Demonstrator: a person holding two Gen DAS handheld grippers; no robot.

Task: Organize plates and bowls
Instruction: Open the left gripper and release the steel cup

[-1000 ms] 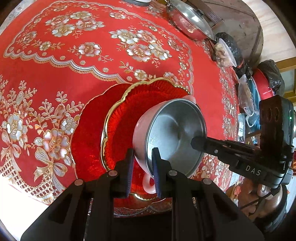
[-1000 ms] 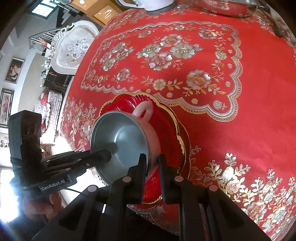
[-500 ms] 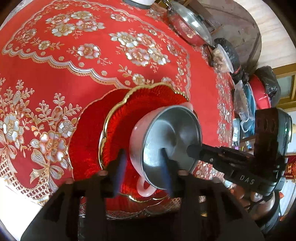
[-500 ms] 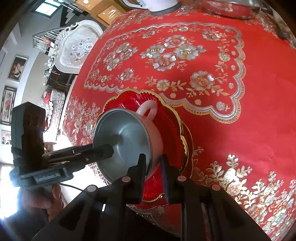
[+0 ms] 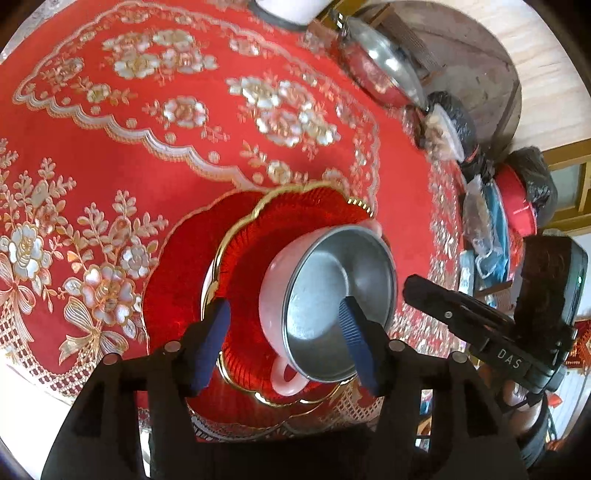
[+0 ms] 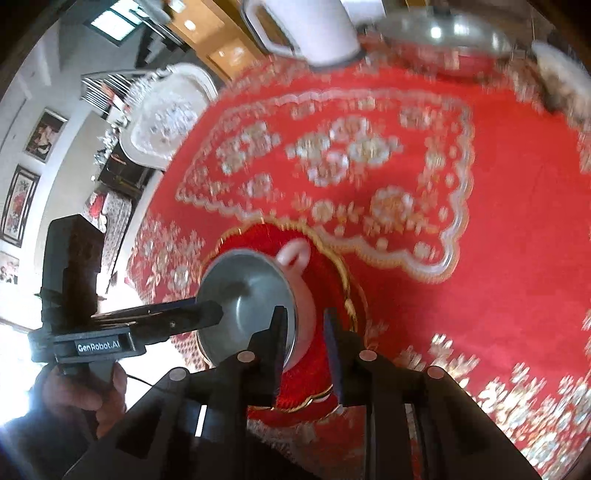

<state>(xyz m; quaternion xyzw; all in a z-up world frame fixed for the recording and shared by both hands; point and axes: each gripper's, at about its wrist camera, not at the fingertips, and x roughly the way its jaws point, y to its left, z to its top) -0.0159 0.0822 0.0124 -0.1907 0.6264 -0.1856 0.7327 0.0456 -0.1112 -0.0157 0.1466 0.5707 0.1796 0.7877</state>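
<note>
- The pink bowl (image 5: 275, 291) with its steel lining sits on the gold-rimmed red plate (image 5: 280, 218), which in turn rests on a second, larger red plate (image 5: 173, 280), all near the close edge of the table.
- A floral red tablecloth (image 5: 155, 147) covers the table.
- The left gripper (image 5: 286, 339) has its fingers spread wide apart, one blue pad (image 5: 212, 341) to the left of the bowl and the other over the steel inside; neither grips anything.
- The right gripper (image 6: 304, 352) has its fingers parted on either side of the bowl's near wall. The gap looks wider than the rim, so it seems let go, though the blur in this view leaves contact hard to judge.
- The bowl has a pink loop handle (image 5: 286, 374) on its near side and another on the far side (image 6: 295, 254).
- A person's hand (image 6: 83, 400) holds the left gripper's handle, seen at the left of the right wrist view.
- At the far edge of the table stand a white kettle (image 6: 306, 26) and a lidded steel pan (image 5: 380, 74); bagged items (image 5: 447, 129) lie to the right.
</note>
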